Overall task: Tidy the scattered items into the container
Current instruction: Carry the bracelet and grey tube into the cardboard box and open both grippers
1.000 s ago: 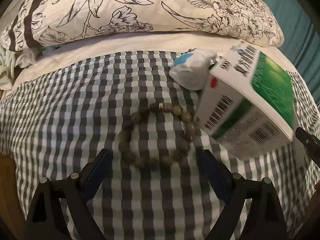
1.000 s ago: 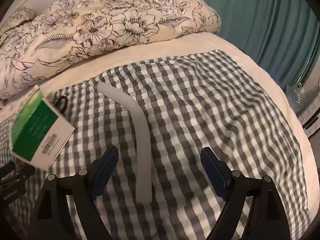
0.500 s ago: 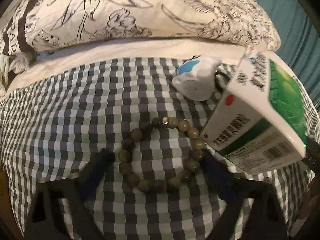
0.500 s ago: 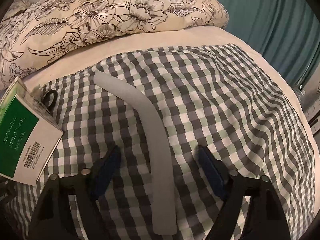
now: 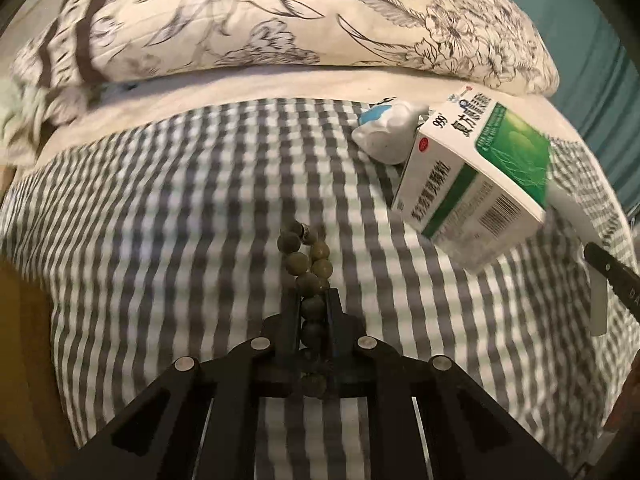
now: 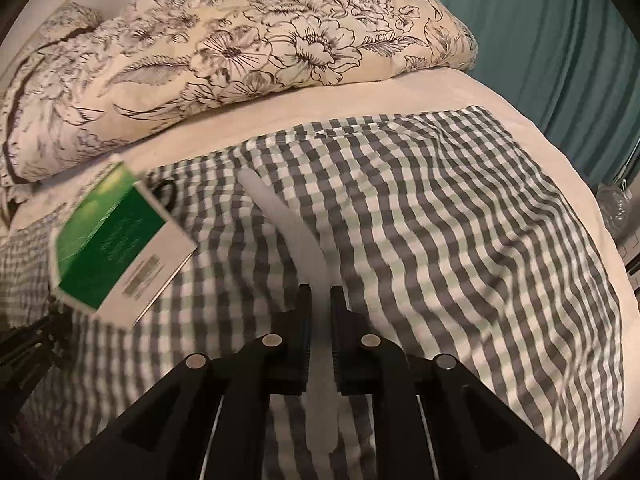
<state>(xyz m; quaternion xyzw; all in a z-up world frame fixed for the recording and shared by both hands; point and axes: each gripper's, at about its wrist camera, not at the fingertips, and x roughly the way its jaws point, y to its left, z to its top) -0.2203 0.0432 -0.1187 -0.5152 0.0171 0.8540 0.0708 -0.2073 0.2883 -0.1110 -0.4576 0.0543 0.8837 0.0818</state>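
Left gripper (image 5: 314, 300): black fingers drawn together, clamped on the bead bracelet (image 5: 308, 264). The bracelet is a string of round, dull olive-green beads with one small metal spacer at its far tip; the loop is squeezed flat into a double row that runs from between the fingers toward 12 o'clock.

Right gripper (image 6: 320, 300): fingers together, clamped on the grey strip (image 6: 296, 236), a long, smooth, matte, slightly curved band that looks like soft rubber or silicone. It extends from the fingers toward 11 o'clock, and its near end passes back under the gripper body.

Medicine box (image 5: 476, 184): rectangular cardboard, glossy white with a green panel, printed characters and barcodes; tilted, at 2 o'clock in the left wrist view and at 9 o'clock in the right wrist view. Whether it rests on the bed or is propped, I cannot tell.

Just beyond the box sits a crumpled white pouch with a blue patch (image 5: 386, 132), touching the box's far corner. A small black loop (image 6: 166, 194) lies just past the box in the right wrist view.

Surface: a bed with a grey, white and pale green gingham cloth (image 6: 460, 220), woven and lightly wrinkled, over a cream sheet (image 6: 400, 92). A quilted cream floral comforter (image 6: 260, 44) with black line-drawn flowers is bunched at 12 o'clock. A teal curtain (image 6: 560, 32) hangs at 2 o'clock.
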